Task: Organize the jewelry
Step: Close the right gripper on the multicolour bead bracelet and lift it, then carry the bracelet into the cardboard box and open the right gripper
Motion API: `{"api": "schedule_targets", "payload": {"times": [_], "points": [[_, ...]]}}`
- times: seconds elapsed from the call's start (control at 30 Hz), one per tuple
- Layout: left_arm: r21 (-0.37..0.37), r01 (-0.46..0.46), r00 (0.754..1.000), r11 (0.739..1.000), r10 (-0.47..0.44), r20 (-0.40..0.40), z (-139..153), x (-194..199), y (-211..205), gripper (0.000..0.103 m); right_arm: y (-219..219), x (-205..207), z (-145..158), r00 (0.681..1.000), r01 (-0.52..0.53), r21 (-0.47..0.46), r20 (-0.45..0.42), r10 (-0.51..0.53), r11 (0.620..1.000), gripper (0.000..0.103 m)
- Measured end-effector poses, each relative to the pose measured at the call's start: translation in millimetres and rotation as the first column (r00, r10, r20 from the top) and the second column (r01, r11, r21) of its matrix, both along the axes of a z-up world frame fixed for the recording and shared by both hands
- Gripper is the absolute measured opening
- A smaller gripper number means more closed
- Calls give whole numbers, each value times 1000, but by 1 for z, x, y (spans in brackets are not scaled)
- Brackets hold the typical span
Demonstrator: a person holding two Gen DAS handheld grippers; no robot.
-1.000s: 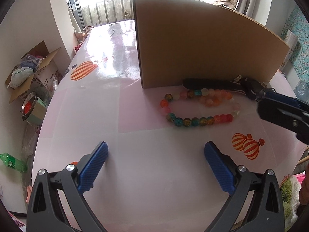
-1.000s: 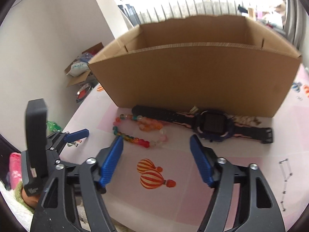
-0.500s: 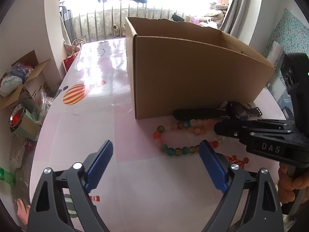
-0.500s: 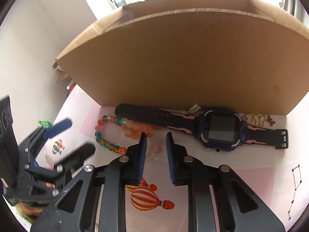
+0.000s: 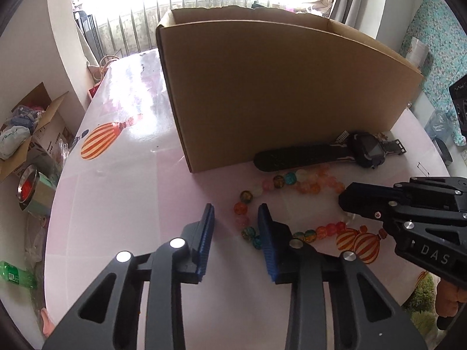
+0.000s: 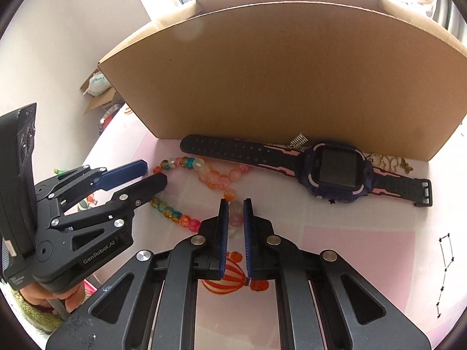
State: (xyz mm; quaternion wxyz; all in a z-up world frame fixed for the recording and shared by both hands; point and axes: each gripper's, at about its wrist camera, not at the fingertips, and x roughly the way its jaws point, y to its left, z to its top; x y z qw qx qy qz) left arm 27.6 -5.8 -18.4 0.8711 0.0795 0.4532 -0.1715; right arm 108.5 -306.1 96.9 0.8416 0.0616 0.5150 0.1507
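My right tongs closing on the bead bracelet, my left tongs closing around its other end, nothing pinched yet, on the desk

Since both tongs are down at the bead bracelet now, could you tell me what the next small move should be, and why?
Probably finish closing both, then lift together. The right tongs are closing with a pale bead of the bracelet between the pads. The left tongs are also closing, but only table shows between their pads, the beads lying just beside one finger. The open box stands right behind.
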Motion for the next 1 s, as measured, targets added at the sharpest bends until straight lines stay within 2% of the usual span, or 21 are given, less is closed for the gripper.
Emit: {"api": "schedule_targets", "payload": {"times": [0.03, 0.07, 0.2, 0.27, 0.47, 0.6, 0.63, 0.73, 0.83, 0.93, 1.0], "points": [[3, 2, 1000, 1000, -2, 4, 0, -1, -2, 12, 1, -1, 1, 1000, -5, 0, 9, 5, 1000, 8], [-5, 8, 1000, 1000, -7, 7, -2, -5, -4, 9, 3, -1, -1, 1000, -9, 0, 17, 9, 1000, 8], [-39, 11, 1000, 999, -11, 16, 1, -12, -6, 9, 5, -7, 5, 999, -6, 10, 32, 6, 1000, 7], [-68, 12, 999, 998, -10, 31, 9, -19, -5, 9, -13, -26, 18, 999, 3, 22, 51, -5, 1000, 7], [-173, 40, 997, 984, -28, 71, 48, -40, 0, 9, -28, -49, 50, 992, 16, 44, 123, -21, 999, 7], [-236, 83, 988, 968, -49, 144, 90, -43, 2, 9, -40, -59, 93, 979, 1, 54, 205, -12, 999, 7], [-248, 94, 985, 964, -54, 165, 103, -39, 3, 9, -39, -62, 112, 971, -14, 52, 239, 1, 999, 7], [-266, 135, 968, 955, -69, 242, 140, -27, 1, 9, -45, -44, 155, 950, -59, 42, 310, 43, 997, 7], [-240, 152, 952, 959, -76, 298, 168, -3, -7, 9, -42, -2, 172, 941, -108, 45, 326, 87, 993, 7], [-207, 145, 956, 968, -83, 283, 176, 42, -15, 9, -40, 51, 171, 954, -145, 40, 272, 129, 989, 7], [-168, 127, 968, 978, -85, 238, 170, 75, -22, 9, -37, 94, 153, 970, -160, 39, 194, 150, 986, 7]]}}
